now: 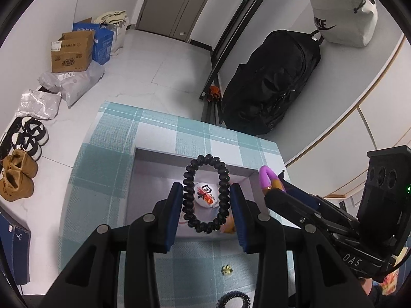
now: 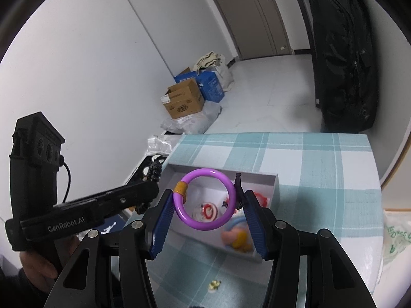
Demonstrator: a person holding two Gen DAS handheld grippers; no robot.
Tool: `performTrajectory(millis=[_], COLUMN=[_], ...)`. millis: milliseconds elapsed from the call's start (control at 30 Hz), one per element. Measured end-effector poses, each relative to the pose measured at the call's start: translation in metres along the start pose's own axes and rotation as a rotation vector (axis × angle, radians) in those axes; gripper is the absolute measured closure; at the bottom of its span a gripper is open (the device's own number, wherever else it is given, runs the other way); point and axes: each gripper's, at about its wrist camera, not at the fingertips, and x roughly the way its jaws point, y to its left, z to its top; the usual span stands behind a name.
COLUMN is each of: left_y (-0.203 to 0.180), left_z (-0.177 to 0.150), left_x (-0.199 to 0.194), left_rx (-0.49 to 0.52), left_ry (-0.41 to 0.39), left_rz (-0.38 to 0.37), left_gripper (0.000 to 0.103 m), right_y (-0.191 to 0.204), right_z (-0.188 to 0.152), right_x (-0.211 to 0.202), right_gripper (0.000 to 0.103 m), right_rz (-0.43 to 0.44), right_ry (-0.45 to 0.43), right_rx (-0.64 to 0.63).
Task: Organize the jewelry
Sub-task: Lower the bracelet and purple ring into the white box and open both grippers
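White walls (image 2: 90,51) and pale tiled floor (image 1: 167,59). Closed grey-brown door (image 1: 177,2) at the far end. Cardboard boxes (image 1: 73,51), plastic bags (image 1: 74,82) and shoes (image 1: 18,174) line the left wall. Black backpack (image 1: 272,84) leans right. Checked cloth covers the tabletop (image 1: 102,159).

Both cameras look steeply down along their tongs, close above the box (image 1: 164,154) on the table (image 1: 102,169). The left view faces it squarely, the right (image 2: 272,182) from its right. Both share the box and doorway.
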Motion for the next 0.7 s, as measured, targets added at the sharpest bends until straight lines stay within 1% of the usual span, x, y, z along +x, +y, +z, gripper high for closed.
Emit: performTrajectory(millis=[167, 467, 700], left_y=[0.004, 0.006, 0.006], left_z=[0.004, 0.011, 0.012], left_x=[0.009, 0.030, 0.041], left_rx=[-0.023, -0.052, -0.062], left_ry=[0.023, 0.069, 0.104], left_rz=[-0.001, 0.009, 0.003], left_gripper=[0.071, 0.071, 0.071], right_y=[-0.005, -0.023, -0.026], right_z=[0.006, 0.010, 0.009], right_x=[0.009, 0.025, 0.032], right_gripper=[0.050, 0.050, 0.050], right_rz=[0.007, 0.013, 0.013], right_ry=[0.012, 0.065, 0.090], right_rx=[0.005, 0.059, 0.065])
